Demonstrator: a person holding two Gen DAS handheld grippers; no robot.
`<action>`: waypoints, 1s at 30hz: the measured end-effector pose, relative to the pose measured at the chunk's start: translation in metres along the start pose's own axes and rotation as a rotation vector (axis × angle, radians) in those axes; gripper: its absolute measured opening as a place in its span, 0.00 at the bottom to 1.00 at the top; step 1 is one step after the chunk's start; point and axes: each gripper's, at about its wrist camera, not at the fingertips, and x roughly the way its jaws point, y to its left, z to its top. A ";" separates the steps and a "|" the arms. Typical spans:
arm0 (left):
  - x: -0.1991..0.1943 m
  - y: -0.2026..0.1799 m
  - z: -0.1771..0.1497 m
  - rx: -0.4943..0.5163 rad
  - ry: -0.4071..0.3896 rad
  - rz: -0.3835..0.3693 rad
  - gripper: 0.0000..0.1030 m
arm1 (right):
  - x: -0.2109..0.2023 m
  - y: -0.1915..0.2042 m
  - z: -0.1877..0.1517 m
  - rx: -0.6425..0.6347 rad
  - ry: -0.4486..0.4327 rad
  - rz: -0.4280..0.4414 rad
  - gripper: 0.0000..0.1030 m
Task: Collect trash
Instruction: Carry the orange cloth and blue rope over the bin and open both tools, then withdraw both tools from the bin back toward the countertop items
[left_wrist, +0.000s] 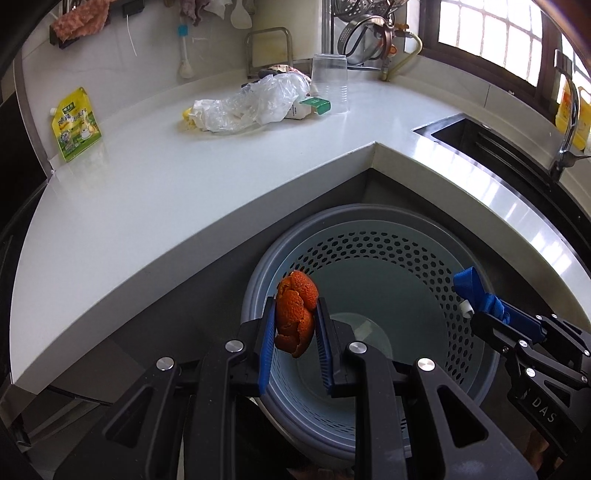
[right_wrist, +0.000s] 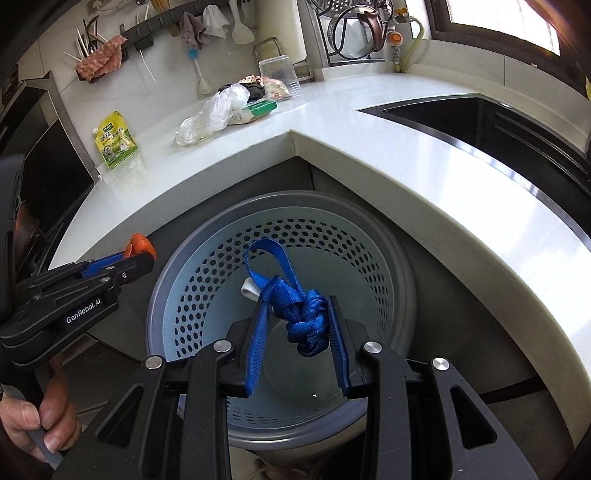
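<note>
The left hand-held gripper (left_wrist: 295, 325) is clamping a curled piece of orange peel (left_wrist: 296, 317) between its blue pads, holding it above the open mouth of the perforated grey waste bin (left_wrist: 413, 258) standing on the floor in the inner corner of the white tabletop (left_wrist: 184, 192). The right hand-held gripper (right_wrist: 297, 325) is gripping a knotted blue strap (right_wrist: 303, 314) over the same bin. A crumpled plastic bag (left_wrist: 251, 105), a yellow-green pouch (left_wrist: 75, 123) and a clear plastic cup (left_wrist: 330, 83) are lying on the tabletop, well apart from both grippers.
</note>
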 end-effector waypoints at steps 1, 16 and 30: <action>0.000 0.000 -0.001 0.001 0.002 -0.001 0.20 | 0.000 0.000 0.000 0.001 0.002 0.000 0.30; 0.000 0.000 -0.004 -0.002 0.014 -0.003 0.24 | 0.000 -0.007 0.000 0.019 0.007 0.003 0.30; -0.002 0.003 -0.005 -0.007 0.003 0.013 0.57 | -0.009 -0.013 0.000 0.042 -0.032 -0.008 0.56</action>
